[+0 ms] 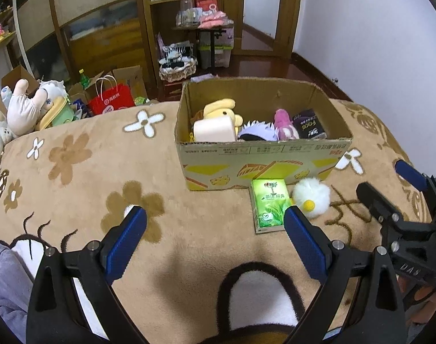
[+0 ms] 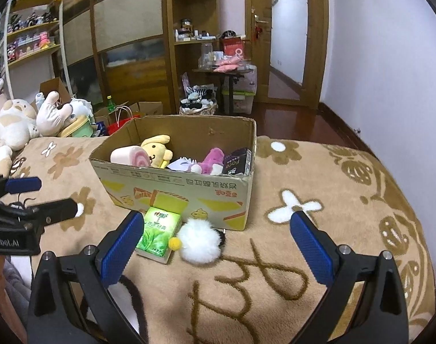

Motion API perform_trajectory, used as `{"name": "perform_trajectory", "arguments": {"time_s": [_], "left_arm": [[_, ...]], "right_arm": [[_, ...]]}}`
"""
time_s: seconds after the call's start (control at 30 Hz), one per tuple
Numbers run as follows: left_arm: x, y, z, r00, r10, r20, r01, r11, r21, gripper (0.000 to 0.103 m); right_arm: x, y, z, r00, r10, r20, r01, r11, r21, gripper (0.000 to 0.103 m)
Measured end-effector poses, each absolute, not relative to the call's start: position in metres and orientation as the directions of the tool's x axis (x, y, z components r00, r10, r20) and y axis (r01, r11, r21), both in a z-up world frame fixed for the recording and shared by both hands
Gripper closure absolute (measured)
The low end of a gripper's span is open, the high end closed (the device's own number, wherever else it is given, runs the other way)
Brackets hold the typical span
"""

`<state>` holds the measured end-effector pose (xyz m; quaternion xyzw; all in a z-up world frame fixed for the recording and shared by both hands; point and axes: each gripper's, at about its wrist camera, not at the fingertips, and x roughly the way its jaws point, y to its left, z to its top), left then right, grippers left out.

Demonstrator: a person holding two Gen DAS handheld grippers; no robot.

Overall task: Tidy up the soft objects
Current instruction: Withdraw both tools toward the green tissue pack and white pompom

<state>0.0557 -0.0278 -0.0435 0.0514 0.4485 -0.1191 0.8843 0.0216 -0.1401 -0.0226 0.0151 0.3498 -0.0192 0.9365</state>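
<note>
A cardboard box stands on the tan flowered blanket. It holds a yellow plush, a pink roll cushion, a pink plush and a dark packet. In front of the box lie a green tissue pack and a white fluffy ball with a yellow dot. My left gripper is open over bare blanket, left of the pack. My right gripper is open, with the pack and ball between and ahead of its fingers.
Large plush toys pile up at the blanket's far left. Beyond the blanket's edge are a red paper bag, open cartons, wooden shelves, a small table and a doorway. The right gripper shows in the left view.
</note>
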Motion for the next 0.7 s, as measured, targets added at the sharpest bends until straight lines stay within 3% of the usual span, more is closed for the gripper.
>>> {"name": "perform_trajectory", "arguments": {"time_s": [0.7], "left_arm": [[0.074,-0.048,-0.069,0.51,-0.17,-0.843,0.287,0.958,-0.02,0.007]], "right_arm": [[0.05,-0.151,-0.049,0.704,-0.002,-0.71,0.076,0.994,0.072,0.0]]}}
